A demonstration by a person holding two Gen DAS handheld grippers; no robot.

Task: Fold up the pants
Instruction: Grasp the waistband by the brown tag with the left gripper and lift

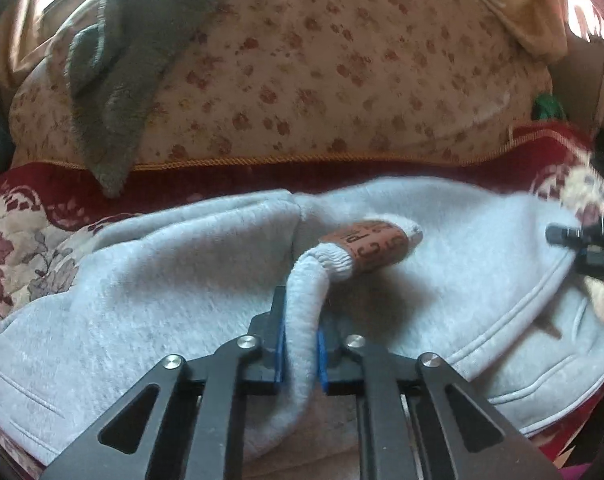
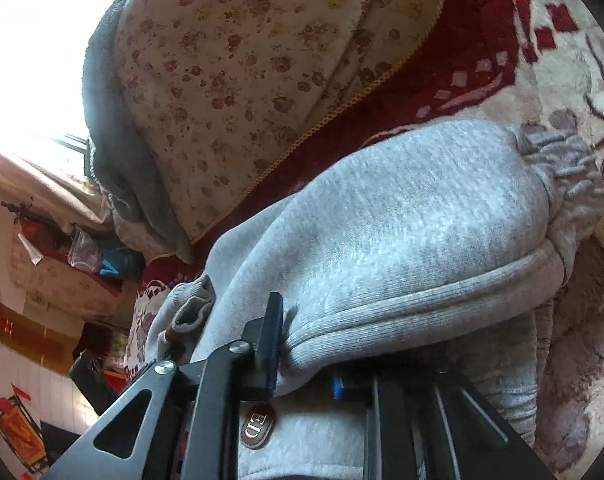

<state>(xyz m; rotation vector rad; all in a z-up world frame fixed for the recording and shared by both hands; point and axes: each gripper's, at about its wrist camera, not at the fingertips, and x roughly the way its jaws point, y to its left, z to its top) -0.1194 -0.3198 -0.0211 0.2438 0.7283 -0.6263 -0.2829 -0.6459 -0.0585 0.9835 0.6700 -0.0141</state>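
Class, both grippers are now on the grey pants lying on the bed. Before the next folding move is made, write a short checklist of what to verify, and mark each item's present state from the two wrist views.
1. Left gripper shut on a fold of the light grey fleece pants: ok, fabric sits between the blue pads.
2. Right gripper shut on the pants' folded edge: ok, though only one finger shows clearly.
3. Both layers caught in each grip: cannot tell.
4. Ribbed cuff with the orange printed label lying flat: not ok, it curls up over the pants.
5. Gathered elastic waistband smooth: not ok, it is bunched.
6. Red floral bedspread around the pants free of obstacles: cannot tell.
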